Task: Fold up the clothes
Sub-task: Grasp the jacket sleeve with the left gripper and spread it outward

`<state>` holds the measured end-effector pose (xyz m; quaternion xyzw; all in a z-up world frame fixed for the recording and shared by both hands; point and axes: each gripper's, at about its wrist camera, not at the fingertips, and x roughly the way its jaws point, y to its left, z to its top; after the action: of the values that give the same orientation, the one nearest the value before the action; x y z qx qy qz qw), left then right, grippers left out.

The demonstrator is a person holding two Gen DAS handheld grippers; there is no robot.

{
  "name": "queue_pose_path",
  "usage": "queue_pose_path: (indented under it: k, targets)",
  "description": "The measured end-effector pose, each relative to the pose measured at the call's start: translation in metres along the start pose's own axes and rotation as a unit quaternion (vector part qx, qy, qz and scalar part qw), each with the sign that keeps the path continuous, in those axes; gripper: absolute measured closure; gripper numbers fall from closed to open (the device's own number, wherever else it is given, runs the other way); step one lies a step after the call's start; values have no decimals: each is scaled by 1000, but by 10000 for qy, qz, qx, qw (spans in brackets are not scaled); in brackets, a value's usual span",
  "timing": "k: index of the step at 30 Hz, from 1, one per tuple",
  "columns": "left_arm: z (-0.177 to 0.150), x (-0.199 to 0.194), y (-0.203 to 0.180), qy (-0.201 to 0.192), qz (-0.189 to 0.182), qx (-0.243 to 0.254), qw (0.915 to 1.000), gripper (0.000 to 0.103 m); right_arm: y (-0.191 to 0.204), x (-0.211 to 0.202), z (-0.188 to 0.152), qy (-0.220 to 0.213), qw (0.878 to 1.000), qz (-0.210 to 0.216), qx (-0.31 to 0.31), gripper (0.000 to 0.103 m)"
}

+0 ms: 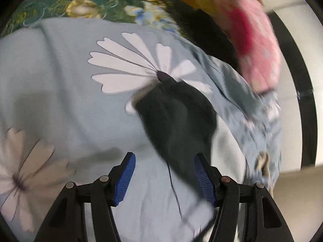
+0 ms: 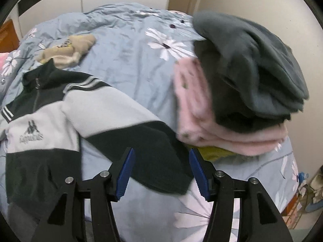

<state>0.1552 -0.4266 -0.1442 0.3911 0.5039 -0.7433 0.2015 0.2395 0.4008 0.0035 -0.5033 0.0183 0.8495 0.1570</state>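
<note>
The right wrist view shows the most. A black and pale grey jacket (image 2: 66, 117) lies spread on a bed covered by a blue sheet (image 2: 129, 46) printed with white daisies, its collar toward the far left and one sleeve (image 2: 141, 141) stretched toward the camera. The sleeve's dark cuff end lies between the fingers of the right claw (image 2: 160, 171), whose jaws stand wide apart and grip nothing. To the right sits a folded stack: a dark grey garment (image 2: 252, 68) on top, a pink one (image 2: 201, 121) under it, and a sliver of yellow cloth (image 2: 212, 153) at the bottom. A beige garment (image 2: 68, 50) lies crumpled beyond the jacket's collar.

The left wrist view is blurred. It shows the left claw (image 1: 164, 177), also wide open and empty, above the same daisy sheet (image 1: 60, 76), with a dark piece of cloth (image 1: 177, 121) running from the sheet down between its fingers. Only this view shows a green flowered cloth (image 1: 97, 2) at the top and a pink fluffy item (image 1: 256, 40) at upper right.
</note>
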Motion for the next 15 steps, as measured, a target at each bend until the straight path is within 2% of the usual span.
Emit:
queue_pose_path:
  k: [4, 6, 8, 10, 13, 15]
  targets:
    - [15, 17, -8, -160, 213, 138, 9995, 40, 37, 4, 13, 21, 9996, 207, -183, 45]
    - [19, 19, -13, -232, 252, 257, 9991, 48, 55, 8, 17, 66, 9991, 269, -331, 45]
    - [23, 20, -18, -303, 291, 377, 9984, 82, 72, 14, 22, 91, 9984, 306, -468, 45]
    - [27, 22, -23, -375, 330, 496, 9975, 90, 81, 16, 25, 86, 9978, 342, -561, 45]
    - [33, 18, -35, -559, 352, 701, 9954, 93, 89, 18, 27, 43, 9970, 377, -680, 45]
    - [29, -2, -67, -849, 297, 1216, 9885, 93, 89, 18, 27, 9, 9968, 389, -704, 45]
